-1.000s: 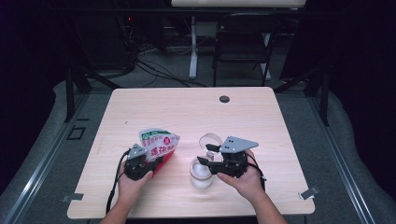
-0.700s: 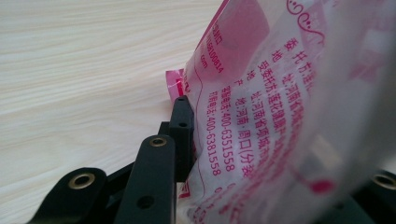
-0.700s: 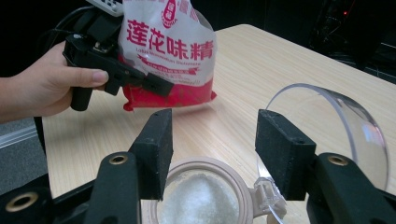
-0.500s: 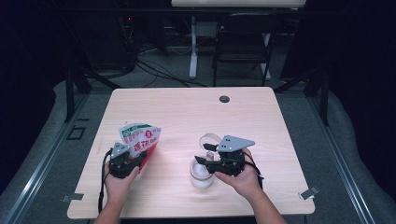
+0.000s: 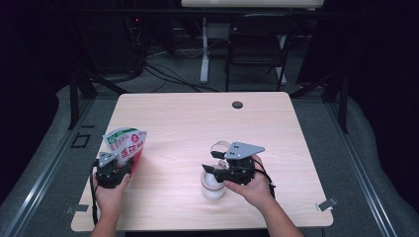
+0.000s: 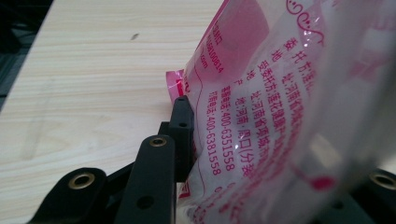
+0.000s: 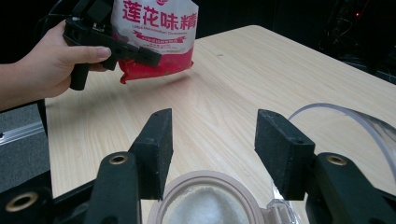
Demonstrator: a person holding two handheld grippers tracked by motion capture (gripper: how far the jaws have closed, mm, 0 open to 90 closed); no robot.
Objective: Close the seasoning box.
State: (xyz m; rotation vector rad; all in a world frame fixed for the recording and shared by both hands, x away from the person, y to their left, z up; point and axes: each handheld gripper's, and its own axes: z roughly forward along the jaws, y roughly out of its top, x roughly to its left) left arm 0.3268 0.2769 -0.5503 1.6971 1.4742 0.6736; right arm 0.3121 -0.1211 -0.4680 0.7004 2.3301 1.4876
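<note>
Grippers: two, one in each of the person's hands, black with bolted metal jaws and a grey three-cornered plate on top.
Left gripper [image 5: 117, 168]: clamped on the lower edge of the bag, near the table's left edge; in the left gripper view one black jaw presses flat against the plastic.
Right gripper [image 7: 212, 149]: jaws spread wide with nothing between them, hovering just above the open jar; their pads [image 7: 156, 140] look like blunt, matte black blocks.
Bag [image 5: 126, 143]: one, a soft plastic pouch, white on top with a green band, red at the bottom, printed with Chinese characters and numbers; glossy and crinkled close up, translucent where the light passes through. It stands roughly upright, lifted clear of the table in the right gripper view.
Jar [image 5: 212, 185]: one, round, clear-walled, with a pale beige rim; white grainy powder fills it. It sits on the table right under the right gripper, towards the near edge.
Lid [image 7: 355, 121]: one, a clear round flap hinged open beside the jar's mouth.
Table [image 5: 197, 123]: one, light wood-grain top with rounded corners.
Grommet [image 5: 237, 104]: one small dark round disc near the far edge.
Chair [image 5: 257, 49]: one, dark, folding, standing beyond the table.
</note>
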